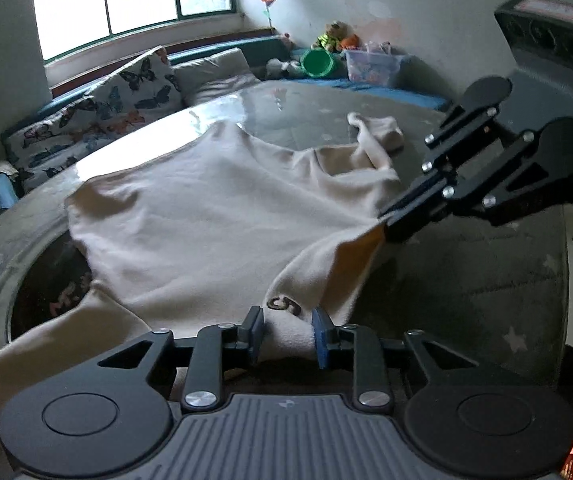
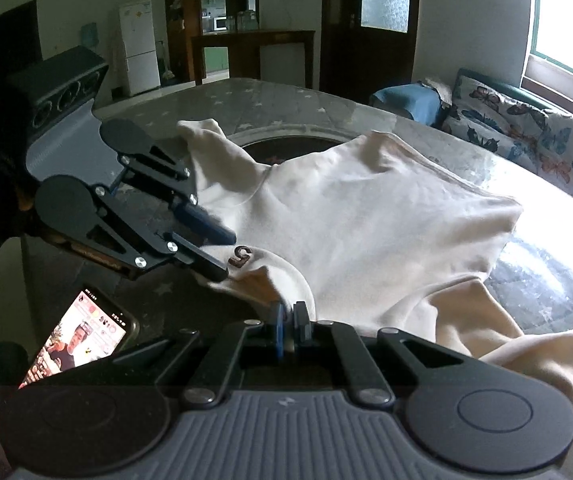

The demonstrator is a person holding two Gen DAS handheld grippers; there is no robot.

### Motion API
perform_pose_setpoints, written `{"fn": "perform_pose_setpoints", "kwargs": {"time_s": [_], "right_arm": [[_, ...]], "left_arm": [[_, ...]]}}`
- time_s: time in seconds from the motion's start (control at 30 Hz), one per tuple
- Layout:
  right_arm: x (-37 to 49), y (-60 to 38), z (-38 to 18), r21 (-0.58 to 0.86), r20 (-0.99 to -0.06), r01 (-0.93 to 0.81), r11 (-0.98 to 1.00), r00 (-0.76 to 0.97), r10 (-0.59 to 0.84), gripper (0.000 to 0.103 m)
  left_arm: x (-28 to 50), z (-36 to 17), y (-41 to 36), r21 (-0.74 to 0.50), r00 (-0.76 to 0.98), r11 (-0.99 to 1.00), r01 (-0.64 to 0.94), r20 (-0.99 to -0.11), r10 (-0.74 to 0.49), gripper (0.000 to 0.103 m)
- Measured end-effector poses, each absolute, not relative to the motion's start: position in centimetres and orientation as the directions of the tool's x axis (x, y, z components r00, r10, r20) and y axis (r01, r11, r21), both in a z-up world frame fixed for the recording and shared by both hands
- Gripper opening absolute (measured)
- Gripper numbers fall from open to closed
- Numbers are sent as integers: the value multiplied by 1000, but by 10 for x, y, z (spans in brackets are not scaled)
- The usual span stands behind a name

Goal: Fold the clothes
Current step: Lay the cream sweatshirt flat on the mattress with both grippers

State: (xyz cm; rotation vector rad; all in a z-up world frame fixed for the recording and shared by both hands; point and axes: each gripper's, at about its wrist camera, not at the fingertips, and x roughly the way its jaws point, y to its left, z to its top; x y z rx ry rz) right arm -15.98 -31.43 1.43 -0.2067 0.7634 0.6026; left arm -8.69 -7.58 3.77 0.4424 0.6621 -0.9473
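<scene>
Both claws clamped on cream sweatshirt [image 1: 206,216] hem: left claw [image 1: 288,334] grips a thick wad, right claw [image 2: 289,322] a thin edge likely to slip under uneven pull.

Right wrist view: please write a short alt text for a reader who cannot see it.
The right gripper pinches the near edge of a cream sweatshirt spread on a table, while the left gripper grips the fabric beside a brown letter patch. A lit phone lies at lower left.
</scene>
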Motion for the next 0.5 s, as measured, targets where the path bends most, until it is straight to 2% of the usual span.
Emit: {"fn": "perform_pose_setpoints", "kwargs": {"time_s": [0.07, 0.13, 0.27, 0.4, 0.5], "right_arm": [[-161, -314, 13, 42, -706, -586, 809, 556, 439, 4], [-162, -314, 12, 46, -711, -592, 805, 546, 443, 4], [-163, -314, 10, 56, -720, -603, 796, 528, 450, 4], [-165, -313, 8, 65, -729, -614, 787, 509, 458, 10], [-164, -322, 18, 99, -710, -604, 791, 514, 481, 12]], "left_arm": [[-88, 39, -76, 71, 417, 520, 851, -693, -588, 11], [-89, 46, -73, 60, 412, 517, 854, -684, -602, 9], [-95, 51, -66, 53, 386, 487, 872, -687, -616, 9], [-96, 44, -67, 49, 344, 451, 891, -720, -602, 9], [-91, 47, -63, 28, 322, 440, 898, -724, -610, 13]]}}
